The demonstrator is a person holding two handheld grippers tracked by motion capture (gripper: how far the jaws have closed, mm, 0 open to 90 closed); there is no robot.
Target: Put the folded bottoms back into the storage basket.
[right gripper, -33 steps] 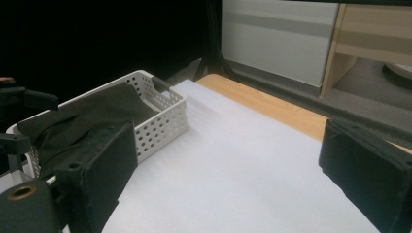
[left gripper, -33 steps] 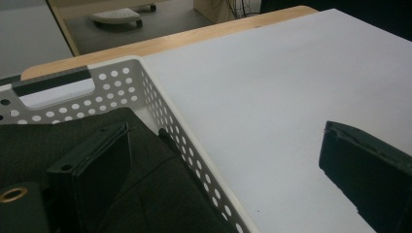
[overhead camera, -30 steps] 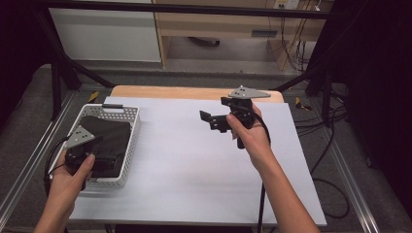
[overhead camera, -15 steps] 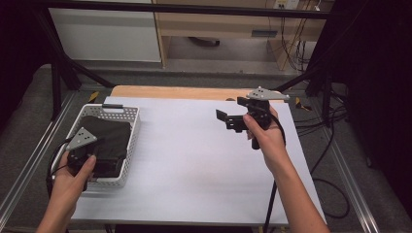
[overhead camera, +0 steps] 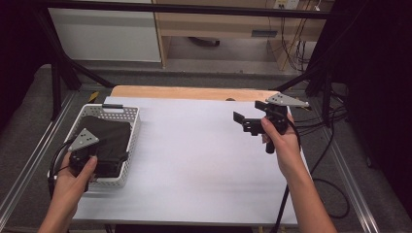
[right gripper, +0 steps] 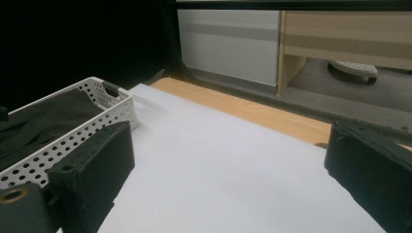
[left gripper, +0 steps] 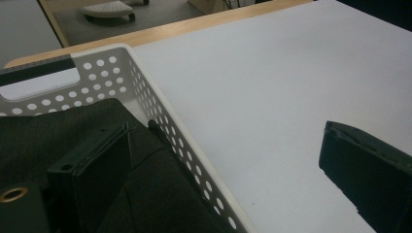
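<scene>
Hidden and cut-off parts

The left gripper [overhead camera: 99, 162] and hand cover the near end of the dark cloth [overhead camera: 109, 138], perhaps folded; the basket [left gripper: 160, 111] runs off the left gripper view's left edge.

A white basket [overhead camera: 130, 127] with many small round holes in its walls sits at the left side of the high view, on the white desk [overhead camera: 194, 160]. It has a long slot handle at its far end. A dark, folded cloth [overhead camera: 109, 138] lies flat inside it and fills most of the bottom. In the left gripper view the cloth [left gripper: 160, 199] is at the lower left, with a soft fold line across it, and the basket wall [left gripper: 184, 150] runs slanted beside it. In the right gripper view the basket [right gripper: 82, 133] is at the left edge.
</scene>
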